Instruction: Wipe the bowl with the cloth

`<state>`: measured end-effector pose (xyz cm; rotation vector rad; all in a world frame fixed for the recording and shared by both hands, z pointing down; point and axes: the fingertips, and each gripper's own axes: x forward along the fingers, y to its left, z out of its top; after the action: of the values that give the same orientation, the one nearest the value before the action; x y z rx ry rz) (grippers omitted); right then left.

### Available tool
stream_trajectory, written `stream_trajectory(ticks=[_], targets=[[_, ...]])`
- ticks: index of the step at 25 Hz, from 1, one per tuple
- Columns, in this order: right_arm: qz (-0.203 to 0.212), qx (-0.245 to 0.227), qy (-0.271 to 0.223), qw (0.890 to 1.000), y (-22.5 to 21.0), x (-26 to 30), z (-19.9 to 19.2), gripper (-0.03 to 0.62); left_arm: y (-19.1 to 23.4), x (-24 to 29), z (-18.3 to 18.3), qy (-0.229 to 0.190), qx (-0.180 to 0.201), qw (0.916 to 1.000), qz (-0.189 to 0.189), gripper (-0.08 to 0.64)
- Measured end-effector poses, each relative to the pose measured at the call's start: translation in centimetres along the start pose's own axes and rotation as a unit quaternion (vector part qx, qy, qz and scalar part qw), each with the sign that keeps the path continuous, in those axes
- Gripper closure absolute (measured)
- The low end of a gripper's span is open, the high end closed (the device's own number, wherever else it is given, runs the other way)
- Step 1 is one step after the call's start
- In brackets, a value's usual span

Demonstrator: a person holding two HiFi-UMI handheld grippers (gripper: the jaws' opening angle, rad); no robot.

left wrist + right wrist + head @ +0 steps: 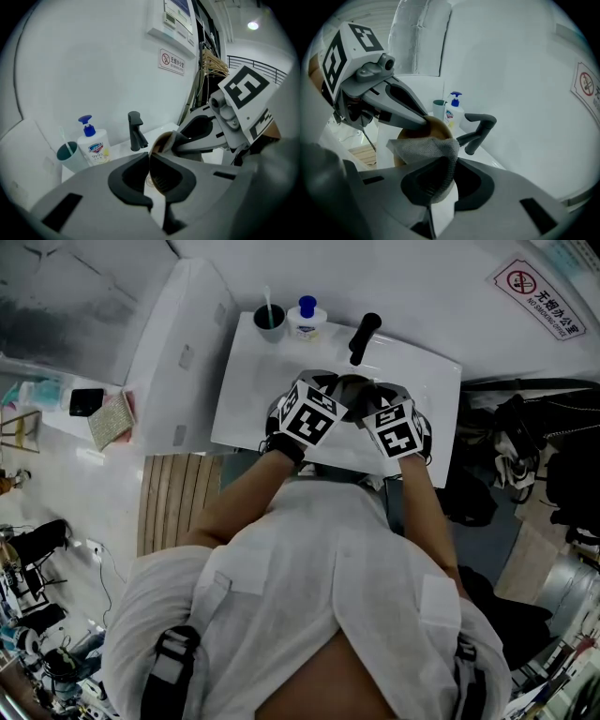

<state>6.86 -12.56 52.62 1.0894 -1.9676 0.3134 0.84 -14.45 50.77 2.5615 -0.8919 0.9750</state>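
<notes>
Fingers of the left gripper (149,159) are nearly together, pinching the thin wall of the bowl (436,126) at its rim. Those of the right gripper (449,161) are narrowly closed on a bunched fold of the cloth (426,147), which lies against the bowl's side. The bowl hangs in the air over the sink (253,390), between the two grippers.

The bowl looks brown, smooth and stiff, and I judge it light enough for one rim pinch to carry. That pinch is small, though, so a hard wipe could swivel the bowl or slide it out. The safest hold is deep over the rim, on the side away from the stroke. The cloth is a soft, limp grey mesh; gripped at a gathered fold, it leaves a loose flap to drag over the surface.

From the bowl in the head view, the tap (364,337) stands at 12 o'clock, the soap (307,320) at 11 and the cup (269,322) at 10, all on the white worktop (427,381).
</notes>
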Motion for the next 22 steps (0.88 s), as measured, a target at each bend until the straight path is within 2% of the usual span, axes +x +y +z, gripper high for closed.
stream_trajectory(ticks=[4,9,12,15,17,18,19,22], targets=[[0.007,-0.036,0.02,0.999,0.2,0.2,-0.5,0.518,-0.5,0.4,-0.5,0.028,0.027,0.9989,-0.024,0.538],[0.004,-0.102,0.02,0.995,0.5,0.0,0.5,0.527,-1.5,0.5,-0.2,0.058,0.097,0.9922,-0.054,0.538],[0.009,-0.154,0.025,0.988,1.2,0.2,1.1,0.544,-2.3,0.6,-0.2,0.075,0.146,0.9842,-0.067,0.538],[0.022,-0.218,0.028,0.975,2.4,0.4,1.5,0.548,-3.2,0.8,-0.3,0.085,0.206,0.9714,-0.083,0.538],[0.026,-0.229,0.031,0.973,2.7,0.5,1.7,0.551,-3.5,1.0,-0.2,0.085,0.233,0.9647,-0.089,0.538],[0.024,-0.212,0.03,0.977,2.5,0.6,1.8,0.552,-3.4,1.1,0.1,0.076,0.23,0.9665,-0.086,0.538],[0.022,-0.183,0.028,0.983,2.1,0.5,2.0,0.552,-3.2,1.1,0.5,0.061,0.212,0.9719,-0.082,0.535],[-0.001,-0.084,0.02,0.996,0.1,0.3,2.3,0.554,-1.6,0.5,1.9,0.009,0.125,0.9905,-0.058,0.518]])
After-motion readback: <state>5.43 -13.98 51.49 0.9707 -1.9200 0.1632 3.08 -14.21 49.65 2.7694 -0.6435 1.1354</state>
